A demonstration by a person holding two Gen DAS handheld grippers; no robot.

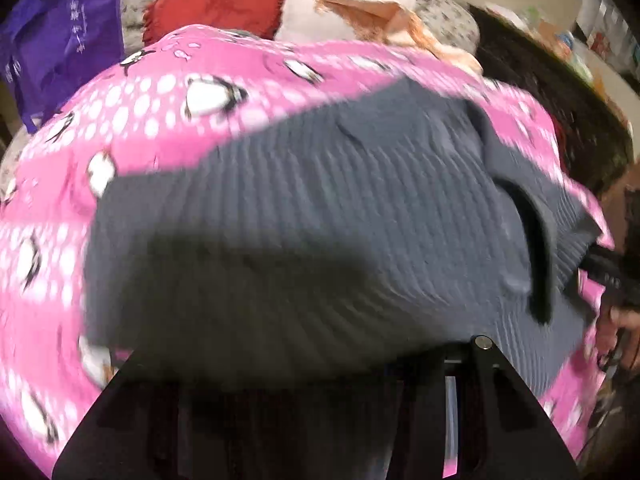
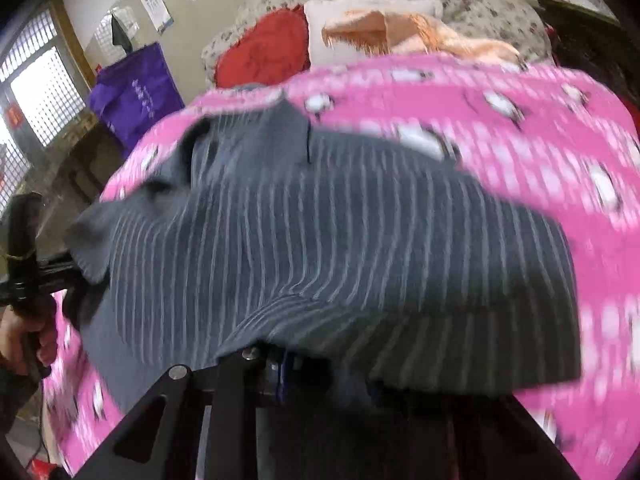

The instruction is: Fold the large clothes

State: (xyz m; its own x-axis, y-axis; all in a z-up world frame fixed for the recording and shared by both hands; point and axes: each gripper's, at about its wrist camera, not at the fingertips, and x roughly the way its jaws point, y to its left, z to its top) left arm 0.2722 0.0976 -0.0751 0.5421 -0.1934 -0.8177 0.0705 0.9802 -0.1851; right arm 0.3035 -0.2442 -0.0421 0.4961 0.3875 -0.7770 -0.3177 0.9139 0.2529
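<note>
Evidently both claws grip the grey striped garment's (image 2: pixel 320 248) near edge over the pink blanket (image 2: pixel 540 140).

Motion-blurred pink penguin blanket (image 1: pixel 168 120), grey striped garment (image 2: pixel 320 240) hiding both hand-held gripper fingertips

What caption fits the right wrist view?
Grey striped knit garment spread on a pink penguin-print blanket, its near edge draped over the right gripper's fingers.
</note>
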